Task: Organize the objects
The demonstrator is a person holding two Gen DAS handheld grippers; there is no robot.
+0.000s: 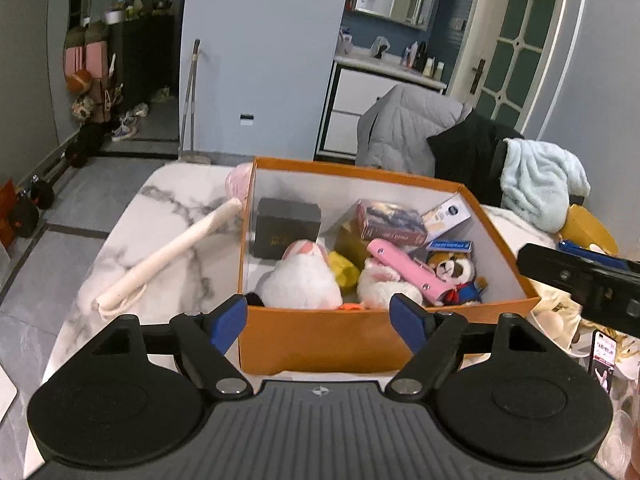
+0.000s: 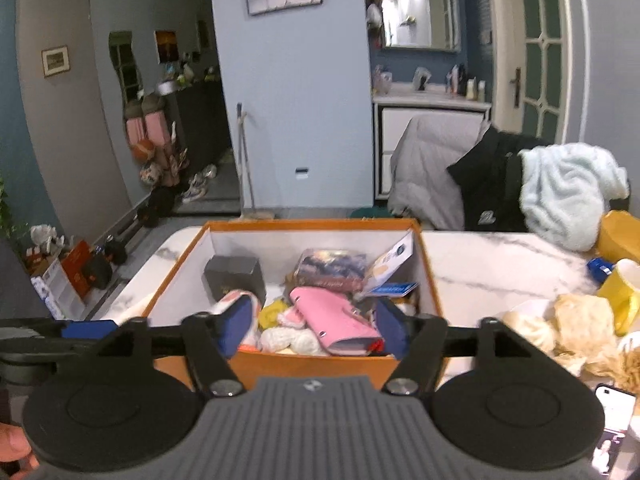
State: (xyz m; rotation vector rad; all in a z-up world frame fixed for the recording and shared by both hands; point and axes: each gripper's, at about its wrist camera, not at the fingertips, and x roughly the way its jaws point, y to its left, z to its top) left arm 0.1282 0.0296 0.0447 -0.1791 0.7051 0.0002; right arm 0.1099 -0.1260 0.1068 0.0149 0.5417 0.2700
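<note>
An orange box (image 1: 320,344) stands on the marble table (image 1: 172,208), open at the top. In it lie a white plush (image 1: 300,284), a pink case (image 1: 404,268), a raccoon plush (image 1: 454,270), a black box (image 1: 286,226) and a printed card box (image 1: 390,222). My left gripper (image 1: 320,312) hovers open at the box's near wall, holding nothing. My right gripper (image 2: 316,320) is open over the near edge of the same box (image 2: 312,368); the pink case (image 2: 336,320) lies below, untouched. A white rolled stick (image 1: 168,254) rests on the table left of the box.
A pink ball (image 1: 238,180) sits by the box's far left corner. Chairs draped with a grey jacket (image 1: 404,128) and a light blue towel (image 2: 568,196) stand behind the table. A yellow cup (image 2: 620,288), crumpled wrappers (image 2: 576,328) and a phone (image 2: 612,420) crowd the right side.
</note>
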